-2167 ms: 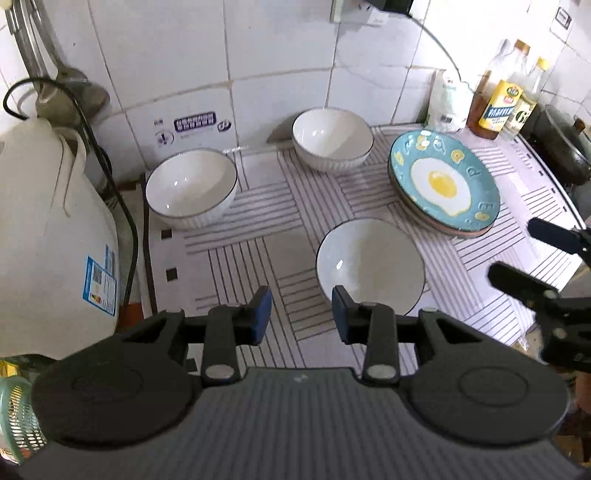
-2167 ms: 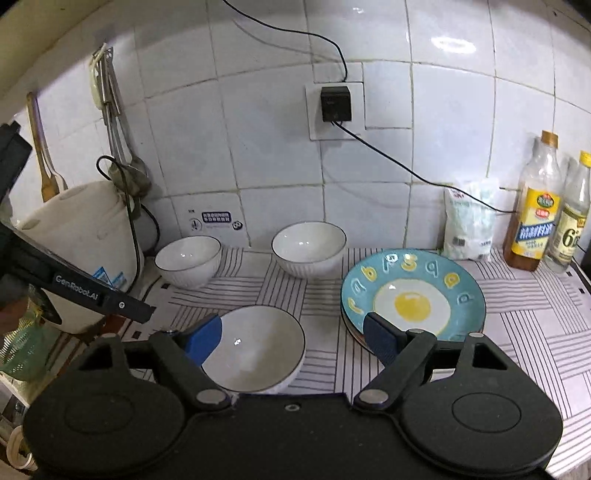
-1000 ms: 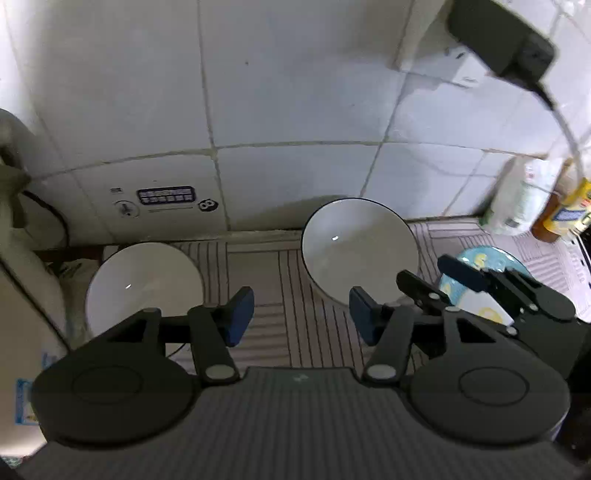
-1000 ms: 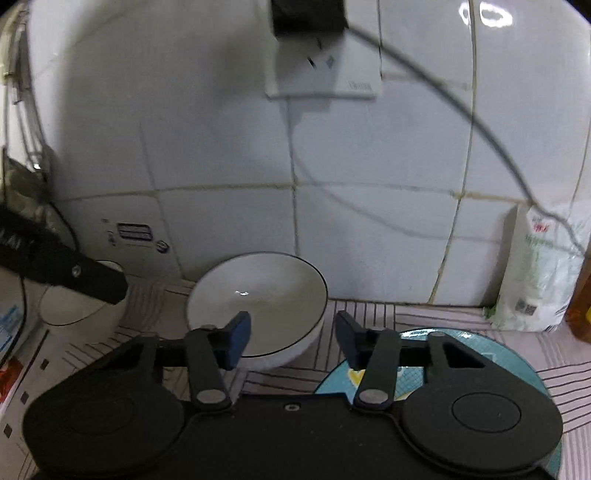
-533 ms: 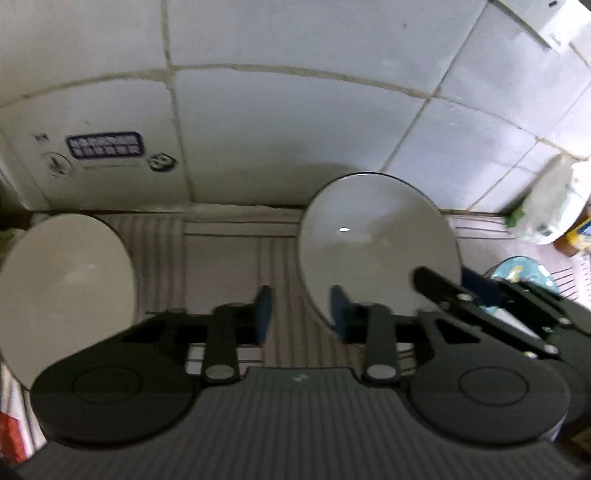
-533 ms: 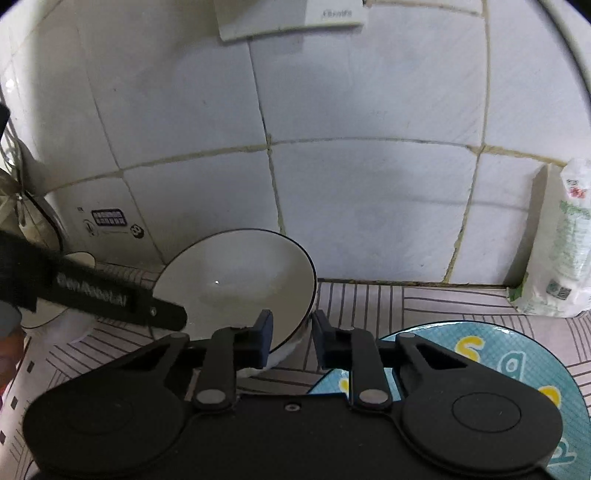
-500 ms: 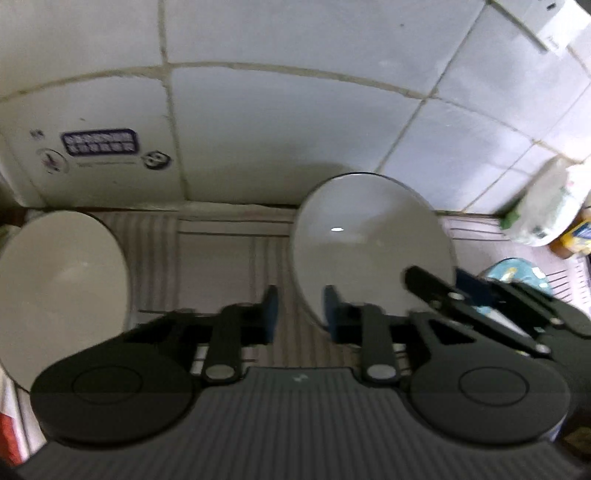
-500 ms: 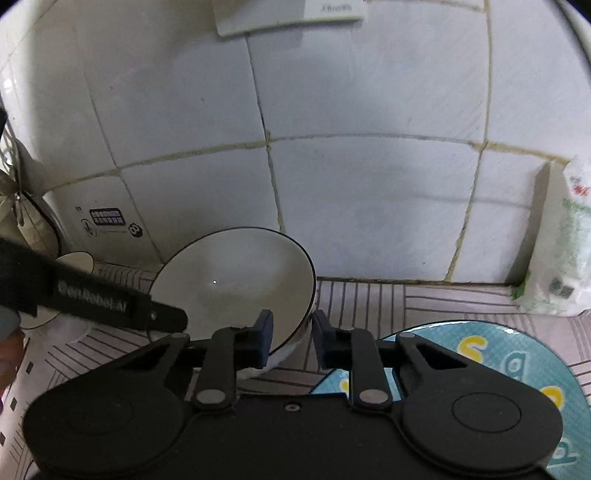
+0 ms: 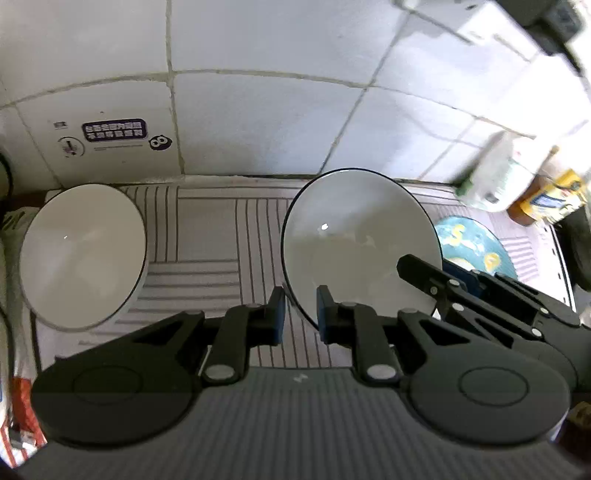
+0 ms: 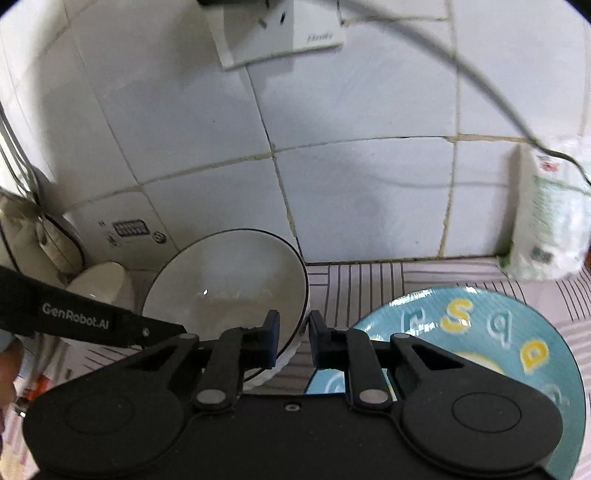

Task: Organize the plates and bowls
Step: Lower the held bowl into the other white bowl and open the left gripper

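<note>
A white bowl with a dark rim (image 9: 354,251) (image 10: 229,280) sits tilted at the back of the striped mat (image 9: 207,236), near the tiled wall. My left gripper (image 9: 301,314) is shut on its left rim. My right gripper (image 10: 293,339) has the opposite rim between its pads, which press on it while the jaws are still closing. Each gripper shows in the other's view: the right gripper (image 9: 461,288), the left gripper (image 10: 110,325). A second white bowl (image 9: 81,254) (image 10: 99,280) stands to the left. The blue egg-print plate (image 9: 469,243) (image 10: 480,332) lies to the right.
The tiled wall rises close behind the bowls, with a socket (image 10: 280,33) and a black cable. A white bag (image 9: 495,181) (image 10: 546,229) and a yellow-labelled bottle (image 9: 546,199) stand at the back right. A white appliance (image 10: 22,221) fills the left edge.
Both grippers came forward to the back bowl and their jaws went from wide to closed on its opposite rims. The bowl now sits tilted between them.
</note>
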Demonstrator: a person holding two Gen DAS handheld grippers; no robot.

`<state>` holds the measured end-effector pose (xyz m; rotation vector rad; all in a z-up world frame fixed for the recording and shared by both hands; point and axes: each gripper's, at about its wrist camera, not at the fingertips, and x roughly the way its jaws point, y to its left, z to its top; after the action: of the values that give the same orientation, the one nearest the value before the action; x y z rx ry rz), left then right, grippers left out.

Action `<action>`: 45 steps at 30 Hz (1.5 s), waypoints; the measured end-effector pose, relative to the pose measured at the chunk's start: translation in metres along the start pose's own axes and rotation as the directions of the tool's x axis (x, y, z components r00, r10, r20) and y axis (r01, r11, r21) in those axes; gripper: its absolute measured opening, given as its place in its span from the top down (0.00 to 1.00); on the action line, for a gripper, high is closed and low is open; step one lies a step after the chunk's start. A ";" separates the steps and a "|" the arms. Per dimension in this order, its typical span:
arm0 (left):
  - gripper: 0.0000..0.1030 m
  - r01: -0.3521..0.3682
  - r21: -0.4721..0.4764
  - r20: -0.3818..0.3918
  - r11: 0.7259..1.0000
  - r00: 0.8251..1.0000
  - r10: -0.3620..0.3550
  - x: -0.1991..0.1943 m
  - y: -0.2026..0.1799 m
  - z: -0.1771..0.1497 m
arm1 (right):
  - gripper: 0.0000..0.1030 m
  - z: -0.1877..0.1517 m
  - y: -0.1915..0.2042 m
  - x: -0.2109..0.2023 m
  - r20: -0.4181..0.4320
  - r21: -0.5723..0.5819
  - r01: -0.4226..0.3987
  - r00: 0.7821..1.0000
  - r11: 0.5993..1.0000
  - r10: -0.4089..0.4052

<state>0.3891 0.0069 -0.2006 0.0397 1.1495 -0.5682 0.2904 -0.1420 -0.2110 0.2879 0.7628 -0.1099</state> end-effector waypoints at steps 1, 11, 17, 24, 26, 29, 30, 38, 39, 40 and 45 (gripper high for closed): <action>0.84 0.001 0.012 0.004 1.000 1.000 -0.001 -0.006 -0.002 -0.003 | 0.80 -0.001 0.001 -0.006 -0.001 0.014 -0.002 1.000 1.000 0.002; 0.84 0.019 0.063 -0.001 0.998 1.000 -0.018 -0.064 -0.014 -0.042 | 0.80 -0.025 0.016 -0.066 -0.009 0.086 -0.004 1.000 0.996 0.005; 0.84 0.030 0.099 -0.018 0.995 0.999 -0.029 -0.092 -0.016 -0.073 | 0.80 -0.046 0.029 -0.105 0.022 0.074 0.000 1.000 0.997 -0.001; 0.84 0.035 0.098 -0.053 0.995 0.998 -0.030 -0.105 -0.016 -0.098 | 0.80 -0.062 0.043 -0.131 0.032 0.039 0.007 0.999 0.999 -0.008; 0.85 0.035 0.098 -0.061 0.995 0.998 -0.029 -0.105 -0.015 -0.104 | 0.80 -0.066 0.047 -0.135 0.031 0.030 0.007 0.999 1.000 -0.008; 0.85 0.037 0.092 -0.075 0.995 0.997 -0.030 -0.103 -0.013 -0.112 | 0.80 -0.072 0.054 -0.139 0.029 0.005 0.016 0.999 1.000 -0.016; 0.85 0.037 0.090 -0.082 0.995 0.996 -0.030 -0.102 -0.012 -0.115 | 0.80 -0.074 0.055 -0.140 0.026 0.002 0.016 1.000 1.000 -0.016; 0.85 0.033 0.056 -0.126 0.998 0.992 -0.026 -0.088 -0.005 -0.126 | 0.80 -0.086 0.058 -0.133 -0.020 -0.024 0.014 1.000 1.000 -0.015; 0.85 0.035 0.047 -0.132 0.998 0.991 -0.029 -0.086 -0.003 -0.126 | 0.80 -0.088 0.058 -0.131 -0.026 -0.030 0.017 1.000 0.999 -0.017; 0.85 0.036 0.040 -0.137 0.999 0.990 -0.031 -0.084 -0.002 -0.126 | 0.81 -0.089 0.059 -0.129 -0.033 -0.040 0.021 0.999 0.999 -0.022; 0.85 0.011 0.022 -0.160 1.000 0.987 -0.007 -0.072 0.002 -0.124 | 0.81 -0.088 0.061 -0.117 -0.062 -0.080 0.028 0.998 0.996 -0.033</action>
<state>0.2637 0.0768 -0.1910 0.1017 1.2995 -0.5942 0.1597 -0.0583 -0.1769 0.2058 0.8327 -0.0994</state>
